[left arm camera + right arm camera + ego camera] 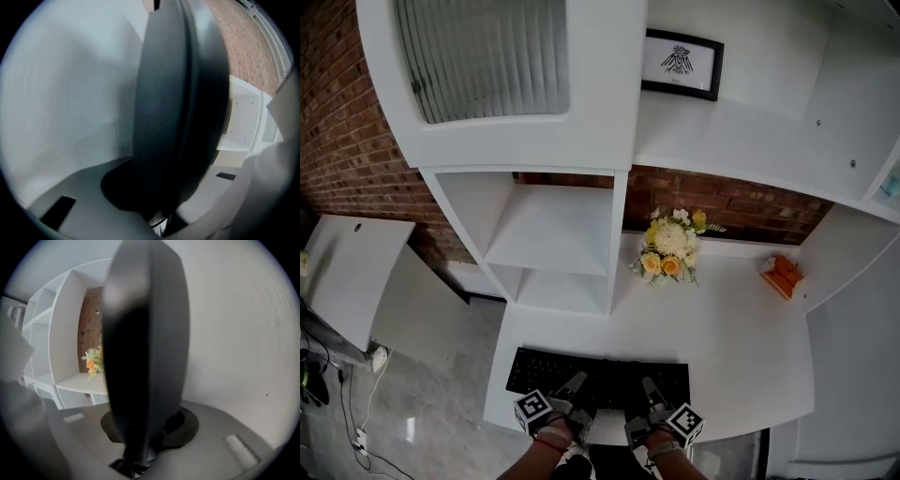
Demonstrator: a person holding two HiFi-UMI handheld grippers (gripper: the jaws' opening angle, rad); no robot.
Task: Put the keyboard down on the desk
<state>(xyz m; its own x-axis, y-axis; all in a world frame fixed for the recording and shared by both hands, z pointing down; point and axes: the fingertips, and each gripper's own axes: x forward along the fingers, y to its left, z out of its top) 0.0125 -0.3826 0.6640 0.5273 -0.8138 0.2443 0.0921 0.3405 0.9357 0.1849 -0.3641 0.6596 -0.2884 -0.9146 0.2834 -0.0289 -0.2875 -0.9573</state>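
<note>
A black keyboard [600, 375] lies lengthwise over the front part of the white desk [741, 328], close to its near edge. My left gripper [574, 386] is shut on the keyboard's near edge left of the middle. My right gripper [649, 392] is shut on the same edge right of the middle. In the left gripper view the keyboard [178, 108] stands edge-on between the grey jaws and fills the centre. The right gripper view shows the same dark slab [145, 348] clamped between its jaws. I cannot tell whether the keyboard touches the desk.
A bunch of yellow and white flowers [670, 246] stands at the back of the desk by the brick wall. An orange object [782, 276] sits at the back right. A white shelf unit [553, 234] rises at the desk's back left. A low white table [352, 272] is far left.
</note>
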